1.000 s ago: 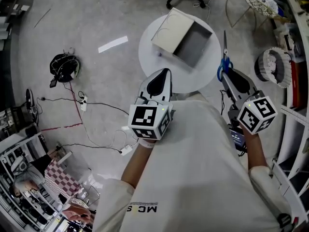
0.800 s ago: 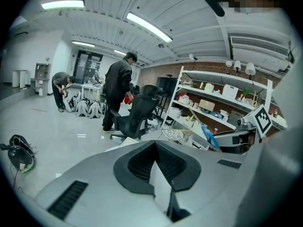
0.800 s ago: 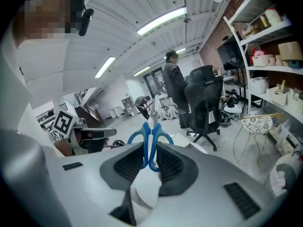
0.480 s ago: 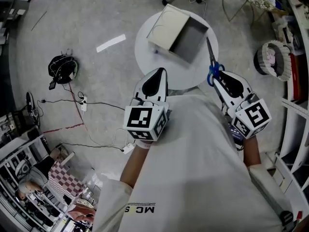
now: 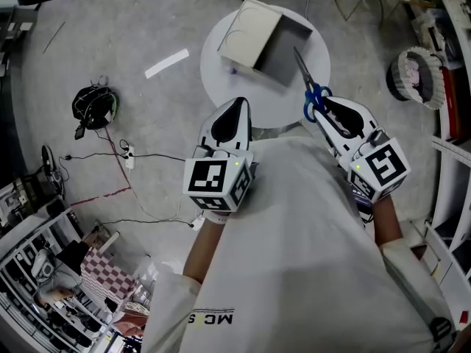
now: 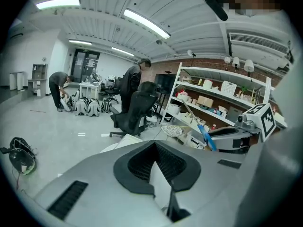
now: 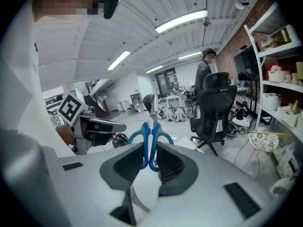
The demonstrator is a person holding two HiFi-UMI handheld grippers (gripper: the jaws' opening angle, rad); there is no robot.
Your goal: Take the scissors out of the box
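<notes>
Right tool [image 5: 326, 110] clamped on scissors [image 5: 304, 77] handles. Scissors outside box [image 5: 250, 31], above table [image 5: 221, 87] edge. Left tool [image 5: 237, 107] closed, empty. Extraction judged done. Next: set scissors down.

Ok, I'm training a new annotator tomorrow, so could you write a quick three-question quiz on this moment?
1. True or false: the scissors lie inside the box.
2. What does the left gripper hold? A. the scissors B. a cup C. nothing
3. Fill in: the box stands on a round white ____.

Key:
1. False; the right gripper holds them by the blue handles, up in the air.
2. C; it is shut and empty.
3. table
</notes>
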